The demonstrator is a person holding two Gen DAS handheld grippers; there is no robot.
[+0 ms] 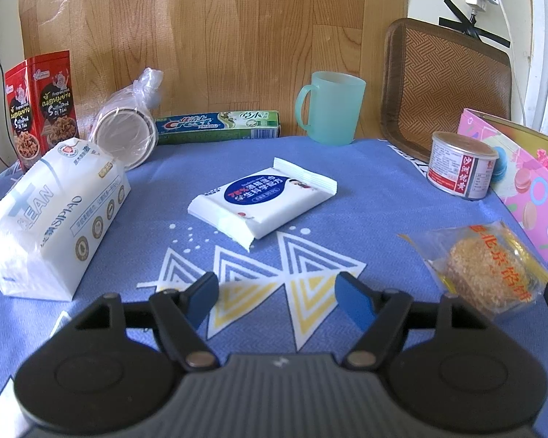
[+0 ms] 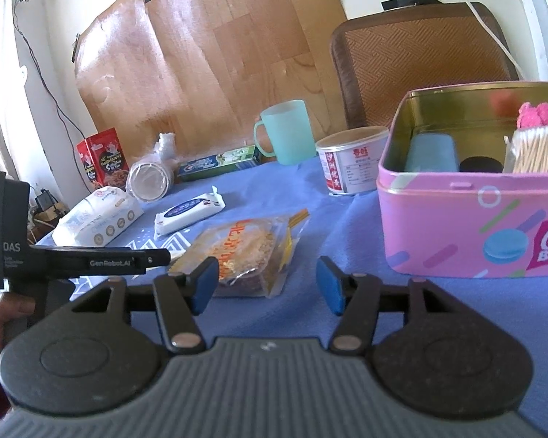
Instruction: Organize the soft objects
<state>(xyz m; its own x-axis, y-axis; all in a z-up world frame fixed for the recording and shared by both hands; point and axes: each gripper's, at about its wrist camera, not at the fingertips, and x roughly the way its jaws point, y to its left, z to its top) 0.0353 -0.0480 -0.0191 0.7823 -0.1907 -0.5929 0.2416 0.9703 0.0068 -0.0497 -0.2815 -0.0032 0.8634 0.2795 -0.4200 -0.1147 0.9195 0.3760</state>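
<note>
A white wet-wipes pack point(image 1: 263, 200) lies mid-cloth, a little ahead of my open, empty left gripper point(image 1: 279, 301); it also shows in the right wrist view point(image 2: 188, 211). A large white tissue pack point(image 1: 54, 215) lies at the left point(image 2: 98, 221). A clear bag with a sesame cake point(image 1: 487, 270) lies at the right, just ahead-left of my open, empty right gripper point(image 2: 268, 284); the cake bag point(image 2: 248, 252) rests on the cloth. An open pink tin point(image 2: 471, 197) holds a pink fuzzy item point(image 2: 539, 115), cotton swabs and a blue case.
Along the back stand red snack bags point(image 1: 42, 106), a plastic-wrapped cup stack point(image 1: 128, 133), a Crest toothpaste box point(image 1: 217, 126), a teal mug point(image 1: 330, 107) and a tin can point(image 1: 462, 164). A woven brown tray point(image 1: 445, 84) leans on the wall. The left gripper's body point(image 2: 73, 259) shows at the left.
</note>
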